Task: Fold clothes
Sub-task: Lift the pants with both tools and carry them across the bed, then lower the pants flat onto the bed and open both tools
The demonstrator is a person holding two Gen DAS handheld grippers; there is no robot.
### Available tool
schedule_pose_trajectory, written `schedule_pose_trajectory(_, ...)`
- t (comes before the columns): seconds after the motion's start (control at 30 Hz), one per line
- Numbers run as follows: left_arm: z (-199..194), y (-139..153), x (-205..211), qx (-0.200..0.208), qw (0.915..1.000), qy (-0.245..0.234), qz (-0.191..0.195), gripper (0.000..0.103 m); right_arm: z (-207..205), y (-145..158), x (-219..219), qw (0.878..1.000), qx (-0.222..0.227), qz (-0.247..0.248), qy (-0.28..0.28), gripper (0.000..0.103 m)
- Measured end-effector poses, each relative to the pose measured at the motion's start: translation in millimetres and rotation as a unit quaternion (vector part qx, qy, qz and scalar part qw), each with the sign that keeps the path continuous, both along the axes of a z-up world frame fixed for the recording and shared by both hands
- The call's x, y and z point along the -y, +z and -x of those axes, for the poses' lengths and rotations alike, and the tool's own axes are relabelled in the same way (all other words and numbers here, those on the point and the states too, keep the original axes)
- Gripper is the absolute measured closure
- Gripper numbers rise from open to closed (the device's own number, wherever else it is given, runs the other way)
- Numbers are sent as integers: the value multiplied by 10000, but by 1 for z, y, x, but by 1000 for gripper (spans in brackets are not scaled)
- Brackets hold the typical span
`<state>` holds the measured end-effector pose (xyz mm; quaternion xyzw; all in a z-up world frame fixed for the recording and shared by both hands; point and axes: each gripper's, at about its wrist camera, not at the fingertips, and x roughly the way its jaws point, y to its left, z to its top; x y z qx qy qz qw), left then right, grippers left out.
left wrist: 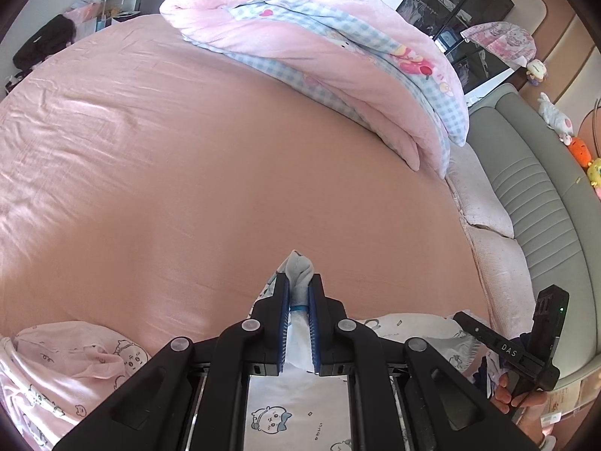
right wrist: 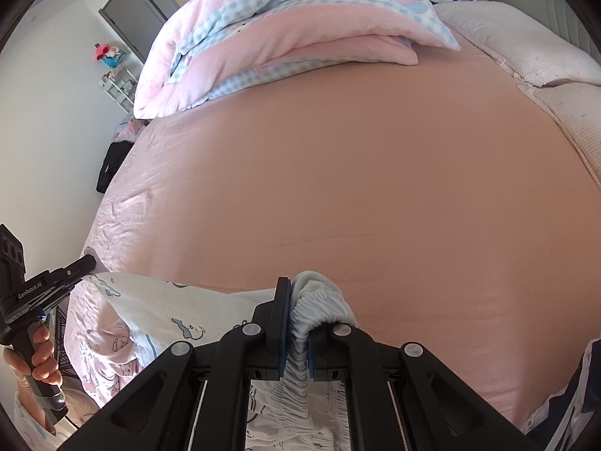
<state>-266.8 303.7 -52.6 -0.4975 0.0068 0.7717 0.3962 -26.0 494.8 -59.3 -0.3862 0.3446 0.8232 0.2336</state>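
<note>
Across the pink bed (left wrist: 188, 173) I see a folded quilt (left wrist: 319, 49) at the far side. White cartoon-print garment (left wrist: 293, 406) hangs at the near edge. Left hand-held gripper (left wrist: 299, 293) is clamped on its bunched fabric, right hand-held gripper (right wrist: 298, 323) clamped on its elastic waistband (right wrist: 319, 300).

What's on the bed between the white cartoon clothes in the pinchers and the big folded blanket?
Nothing: only bare pink sheet lies between the white garment clamped in the left gripper and the folded blanket. Both wrist views show it.
</note>
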Motion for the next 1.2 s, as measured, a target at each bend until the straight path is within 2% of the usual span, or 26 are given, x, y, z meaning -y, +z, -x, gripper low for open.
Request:
schedule_pose_trajectory(0.13,1,1,-11,-201,9997,-28,117,95,8,-2,-6,9999,70,-79,-29,99)
schedule_pose_trajectory(0.27,8,-4,-16,-111,9998,192,11,95,14,-8,-16,9997,193,-55,-154,99)
schedule_pose_trajectory(0.5,21,-20,-18,91,9978,652,-50,95,6,-31,-37,9967,92,367,-713,99)
schedule_pose_trajectory(0.67,23,-24,-24,-84,9975,685,149,95,8,-39,-50,9944,33,663,-816,99)
schedule_pose_trajectory(0.77,27,-27,-24,91,9961,877,84,95,16,-40,-56,9926,164,895,-806,96)
schedule_pose_trajectory(0.8,29,-29,-22,253,9951,952,18,95,18,-41,-58,9913,254,1004,-816,89)
schedule_pose_trajectory(0.83,32,-32,-20,415,9938,1027,-48,95,20,-44,-59,9896,259,1155,-819,74)
schedule_pose_trajectory(0.87,35,-35,-19,598,9923,1080,-96,94,20,-44,-59,9887,197,1240,-821,64)
schedule_pose_trajectory(0.9,38,-39,-19,807,9905,1109,-122,92,19,-44,-59,9877,131,1321,-823,50)
schedule_pose_trajectory(0.93,41,-42,-19,973,9889,1116,-128,90,18,-45,-59,9867,65,1402,-825,44)
schedule_pose_trajectory(0.97,43,-44,-18,1048,9882,1110,-140,80,18,-44,-59,9871,140,1367,-816,43)
schedule_pose_trajectory(1.0,44,-43,-15,1073,9877,1119,-190,62,19,-44,-59,9876,222,1325,-806,43)
schedule_pose_trajectory(1.03,45,-43,-13,1097,9872,1129,-240,48,19,-44,-59,9881,305,1282,-797,43)
schedule_pose_trajectory(1.07,46,-43,-10,1103,9868,1148,-307,21,18,-44,-59,9882,358,1281,-764,43)
schedule_pose_trajectory(1.1,46,-41,-7,1088,9863,1179,-394,6,16,-46,-60,9879,386,1317,-724,43)
schedule_pose_trajectory(1.2,48,-37,1,1075,9842,1262,-616,5,8,-51,-64,9865,497,1354,-779,43)
